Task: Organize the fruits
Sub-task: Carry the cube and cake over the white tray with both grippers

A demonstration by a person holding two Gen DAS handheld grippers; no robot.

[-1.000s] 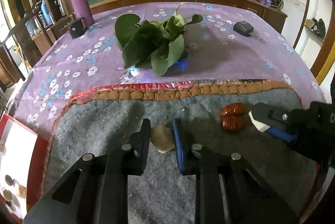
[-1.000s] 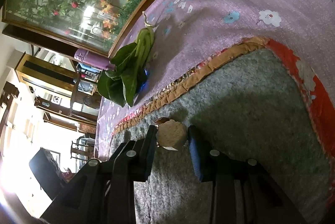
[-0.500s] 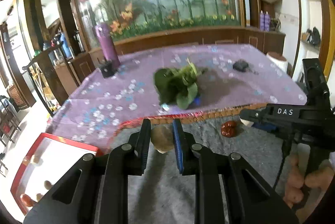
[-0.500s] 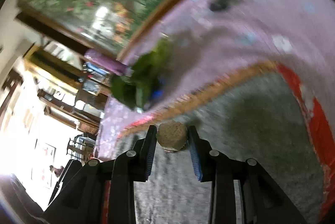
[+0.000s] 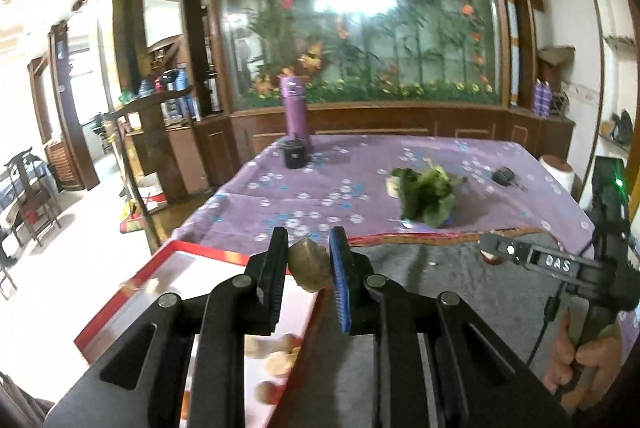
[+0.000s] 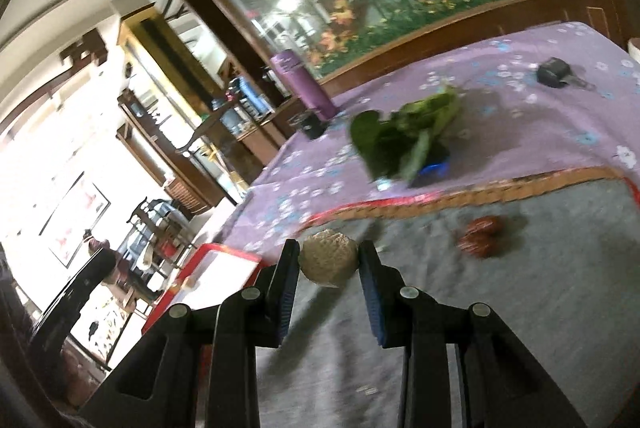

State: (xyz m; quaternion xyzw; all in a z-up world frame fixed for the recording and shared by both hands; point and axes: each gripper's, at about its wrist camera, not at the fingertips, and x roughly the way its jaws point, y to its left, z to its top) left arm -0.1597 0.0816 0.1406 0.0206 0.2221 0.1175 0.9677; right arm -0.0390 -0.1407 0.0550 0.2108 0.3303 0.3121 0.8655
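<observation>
Both grippers lifted off the mat, each carrying a piece toward the tray

At far left the red-rimmed tray (image 5: 132,284) has come into view, fruits already inside. The left gripper (image 5: 308,262), raised since a second ago, clamps a pale brown fruit (image 5: 307,264) over the tray's edge; the right gripper (image 6: 329,262) pinches a round tan fruit (image 6: 329,263). Two red fruits (image 6: 480,230) remain on the grey mat (image 6: 520,308), awaiting sorting.
</observation>
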